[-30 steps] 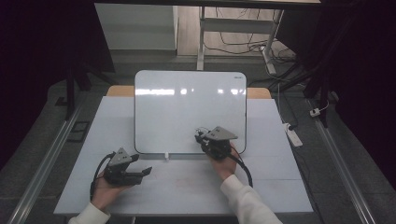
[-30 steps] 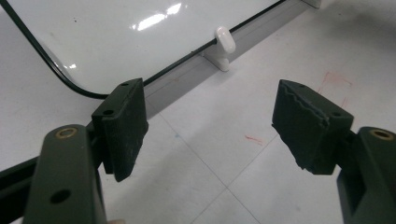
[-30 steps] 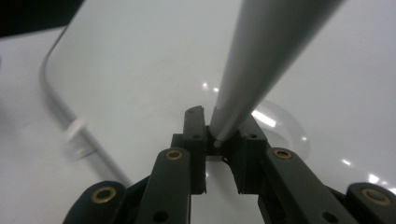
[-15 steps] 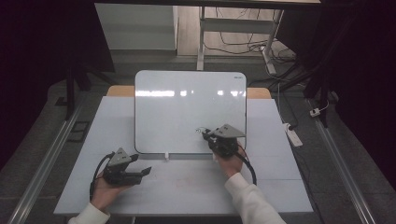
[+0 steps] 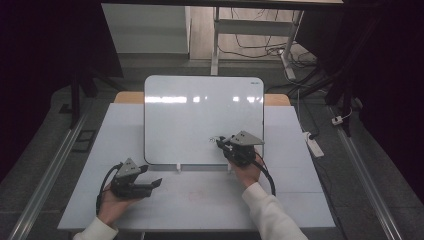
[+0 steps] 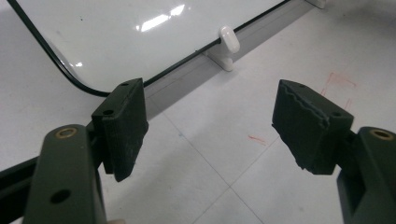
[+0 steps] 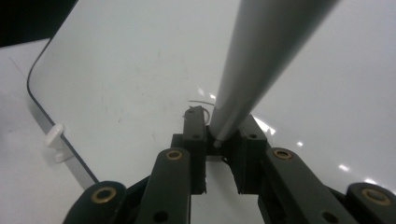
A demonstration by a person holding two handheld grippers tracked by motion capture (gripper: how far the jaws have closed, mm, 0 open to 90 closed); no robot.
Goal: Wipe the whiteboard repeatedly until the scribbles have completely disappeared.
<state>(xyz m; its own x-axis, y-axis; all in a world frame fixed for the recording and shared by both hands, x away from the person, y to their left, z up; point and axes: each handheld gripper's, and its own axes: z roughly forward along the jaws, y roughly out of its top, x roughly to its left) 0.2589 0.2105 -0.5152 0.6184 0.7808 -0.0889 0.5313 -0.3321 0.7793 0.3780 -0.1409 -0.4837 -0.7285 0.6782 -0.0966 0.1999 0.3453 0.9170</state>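
- Grey, slim, round plastic marker pen (image 7: pixel 261 60): likely light, stiff and smooth, so prone to slip or swivel; best taken low on the barrel, near the tip, for control
- it is a plain pale shaft, tapering toward the fingers, slanted over the glossy white rectangular whiteboard (image 5: pixel 200 117) propped on the white worktop (image 5: pixel 200 200), beside a faint scribble
- right gripper (image 7: pixel 219 135): fingers clamped on the pen
- left gripper (image 6: pixel 210 126): fingers apart, empty, low over the worktop
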